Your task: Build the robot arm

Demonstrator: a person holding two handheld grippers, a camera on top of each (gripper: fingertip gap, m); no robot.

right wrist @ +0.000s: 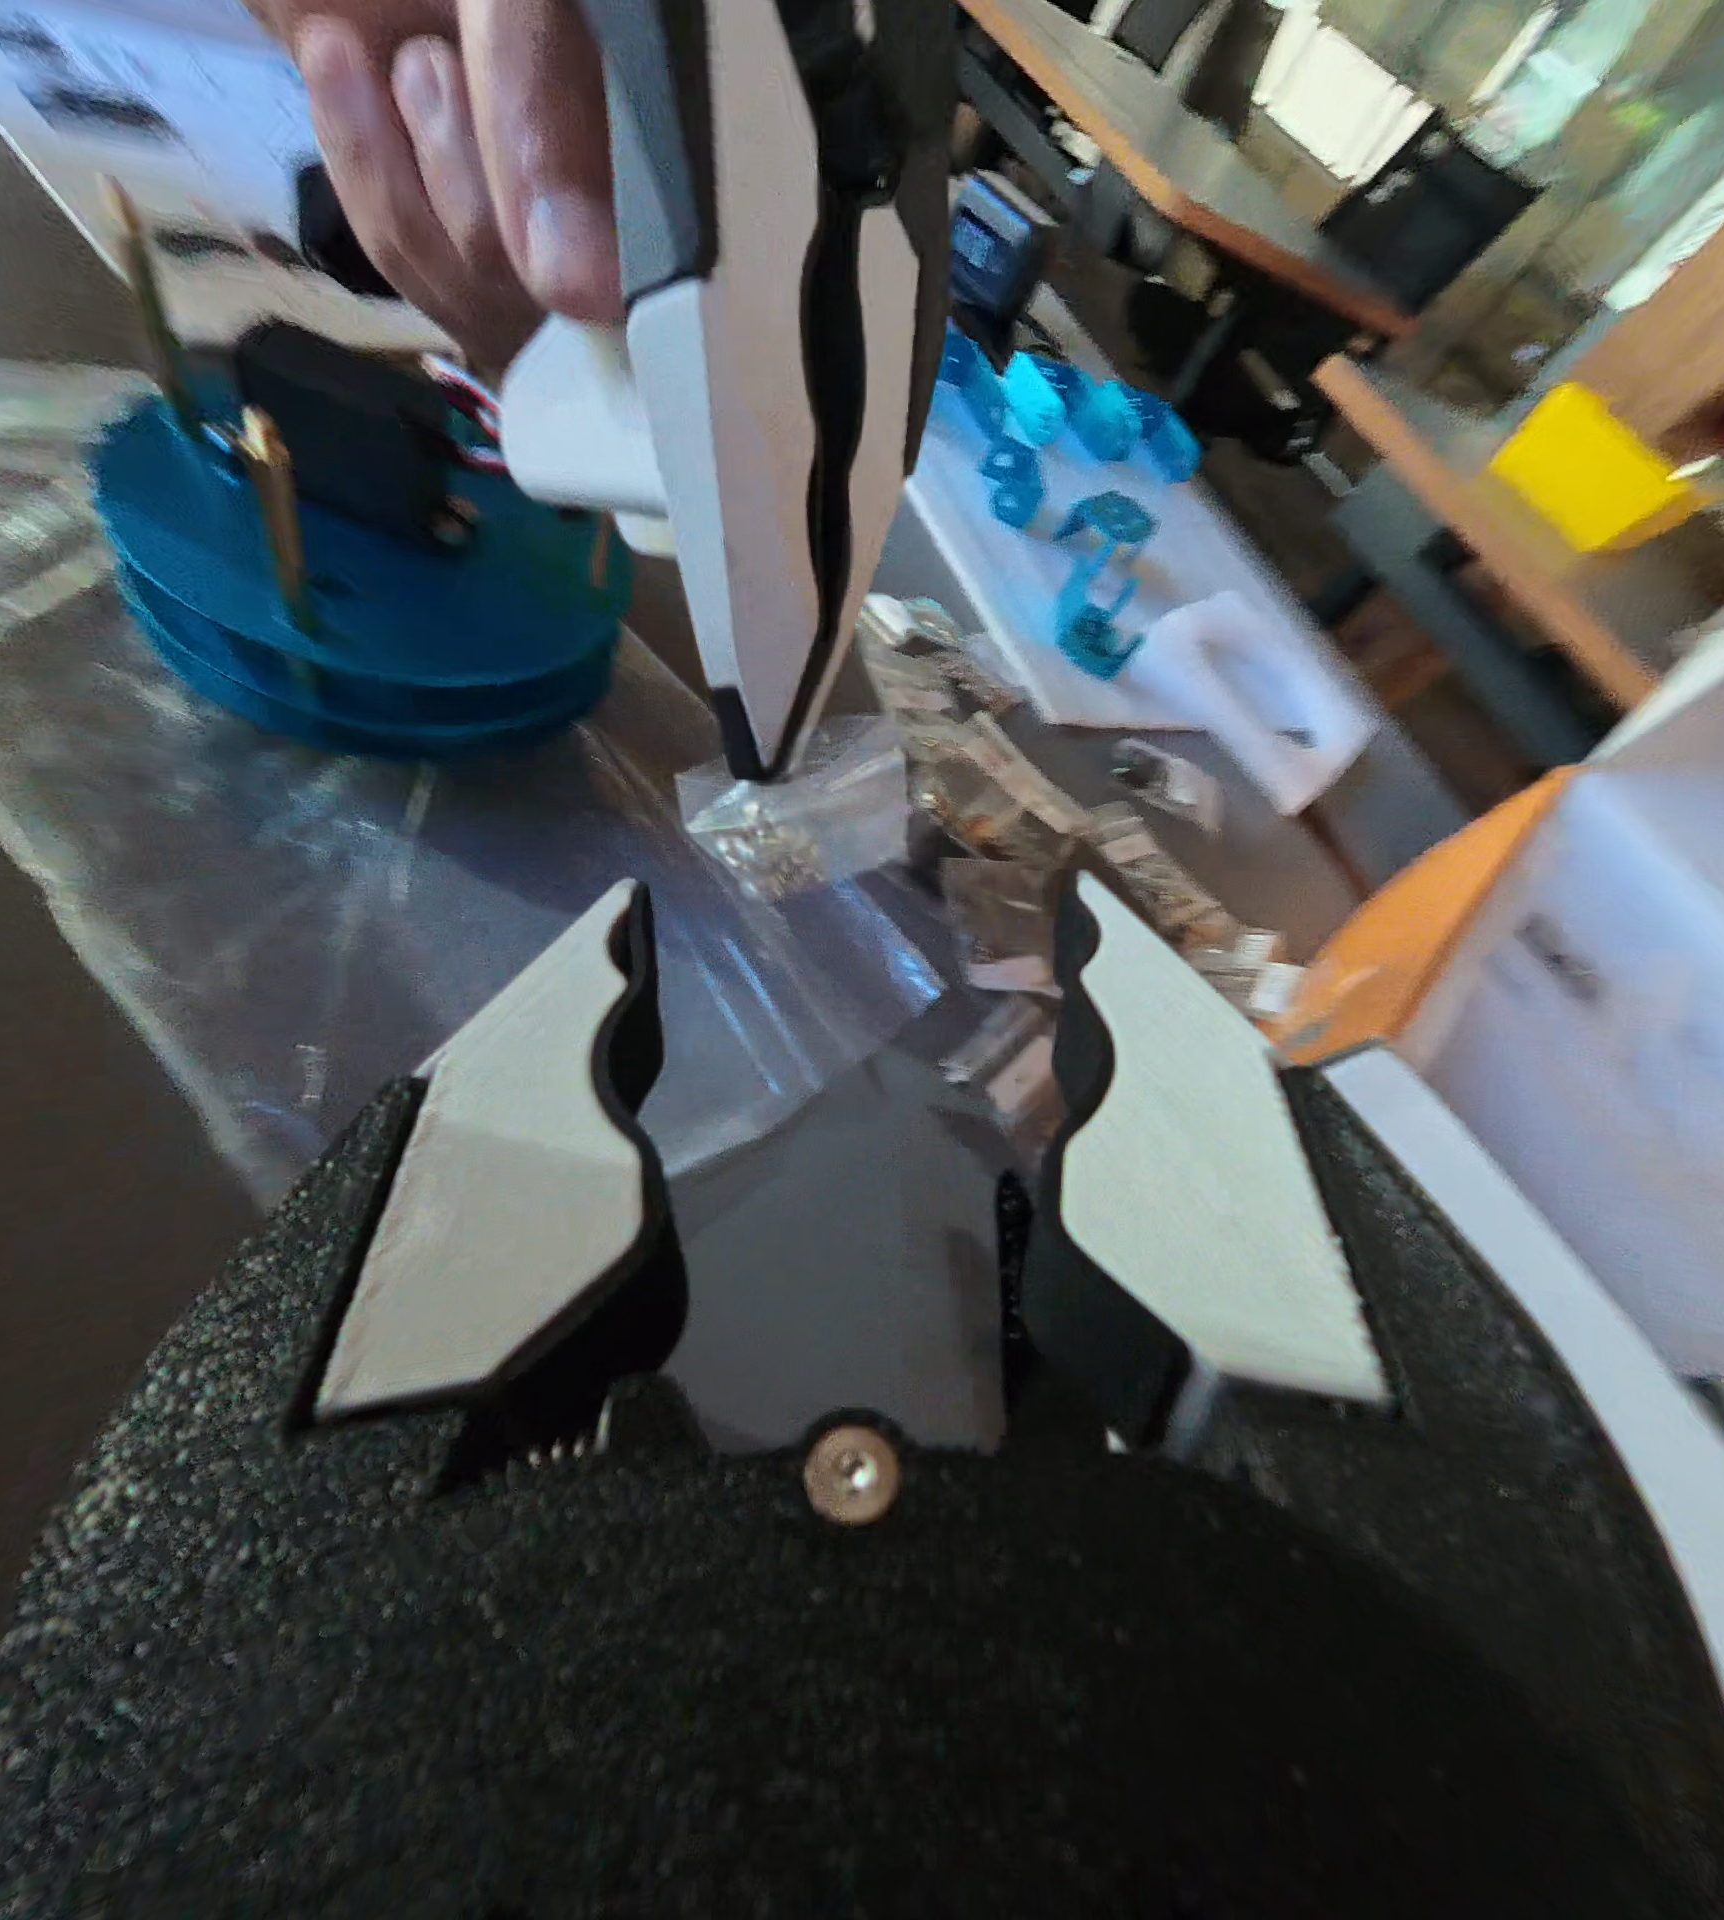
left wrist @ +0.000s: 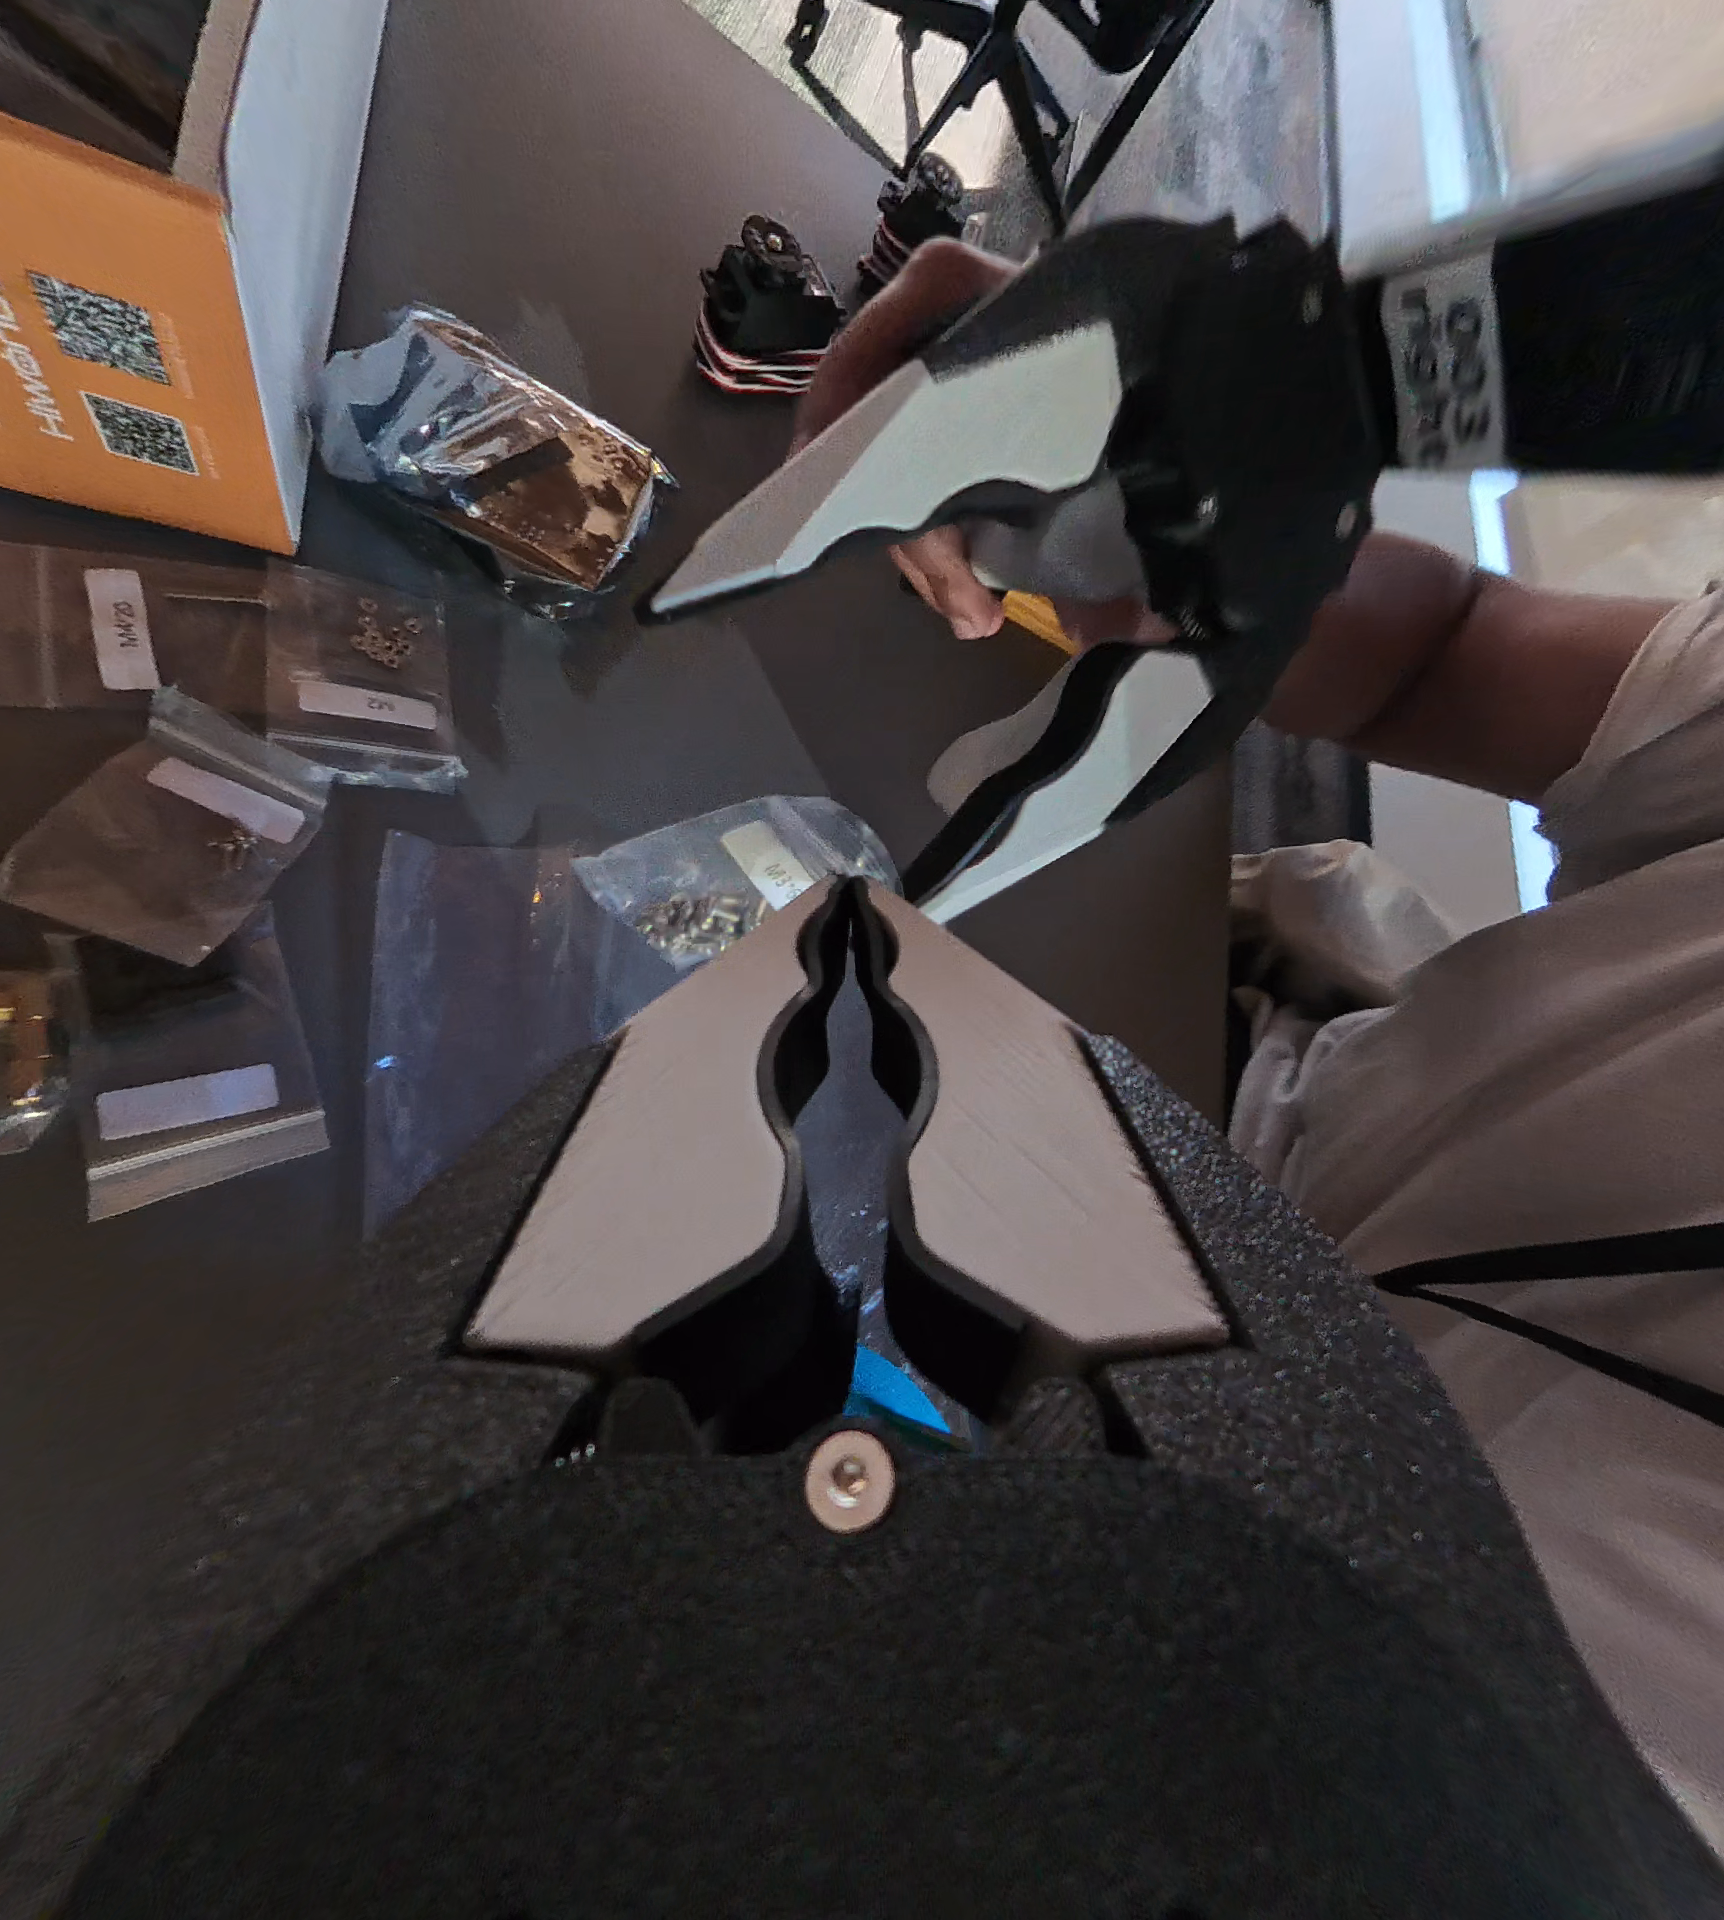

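Note:
My left gripper [left wrist: 850, 891] is shut, its tips pinching the top edge of a small clear bag of screws [left wrist: 702, 899]. In the right wrist view the left gripper [right wrist: 766, 764] comes down from above onto that bag [right wrist: 785, 831], which sits over a large clear plastic sheet [right wrist: 318, 914]. My right gripper [right wrist: 853, 904] is open and empty, just short of the bag and pointing at it. In the left wrist view the right gripper [left wrist: 785, 753] is at the upper right, open, held by a hand.
A blue round base [right wrist: 370, 644] with a black servo and brass standoffs stands left of the bag. Blue brackets [right wrist: 1076, 520] lie on white foam behind. An orange and white box [left wrist: 89, 332], a foil bag [left wrist: 494, 457], black servos [left wrist: 764, 301] and several hardware bags [left wrist: 162, 862] lie on the dark table [left wrist: 577, 208].

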